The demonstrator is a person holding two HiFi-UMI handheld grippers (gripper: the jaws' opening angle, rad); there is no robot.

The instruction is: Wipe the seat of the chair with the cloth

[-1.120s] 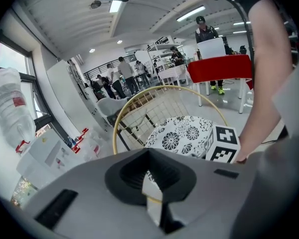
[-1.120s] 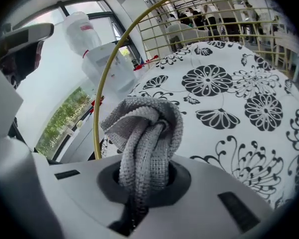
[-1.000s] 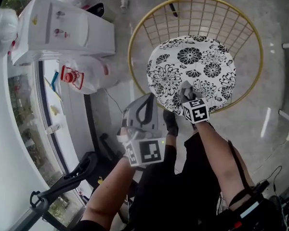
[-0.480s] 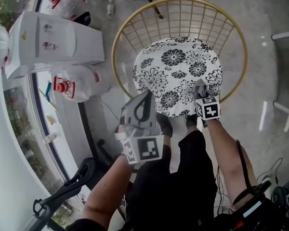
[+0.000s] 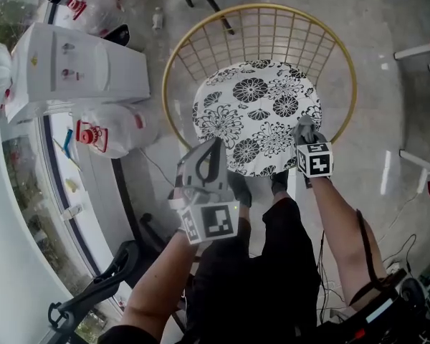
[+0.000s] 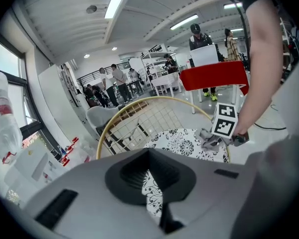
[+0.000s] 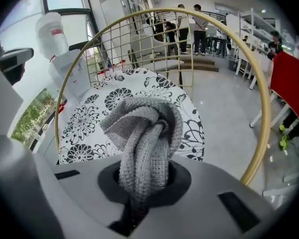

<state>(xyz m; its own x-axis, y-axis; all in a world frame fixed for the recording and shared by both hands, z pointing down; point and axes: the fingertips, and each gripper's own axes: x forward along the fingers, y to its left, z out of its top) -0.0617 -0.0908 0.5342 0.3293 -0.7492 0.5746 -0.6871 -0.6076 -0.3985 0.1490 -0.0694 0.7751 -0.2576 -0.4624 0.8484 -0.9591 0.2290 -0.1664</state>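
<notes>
In the head view little of the cloth (image 5: 302, 127) shows past your right claw (image 5: 304, 137) and its marker cube, and you cannot tell from any view whether the cloth touches the seat (image 5: 254, 113). In the right gripper view the cloth's (image 7: 142, 133) tail end sinks into the dark slot between the jaws and is lost there.

Your right claw (image 7: 139, 193) is pinching that cloth. The bundle runs lengthwise along the jaws and points ahead, towards the wire back of the chair (image 5: 201, 27). It sits at the seat's near right edge, by the gold rim. It is grey and knitted, rolled into thick cords that loop over on themselves like a loose knot, with one flat corner sticking out to the side.

Your left claw (image 5: 213, 153) hangs at the seat's near edge, well apart from the right one. Its jaws (image 6: 152, 193) are drawn close together on nothing, with only a thin sliver of the black-and-white flowered seat showing between them.
</notes>
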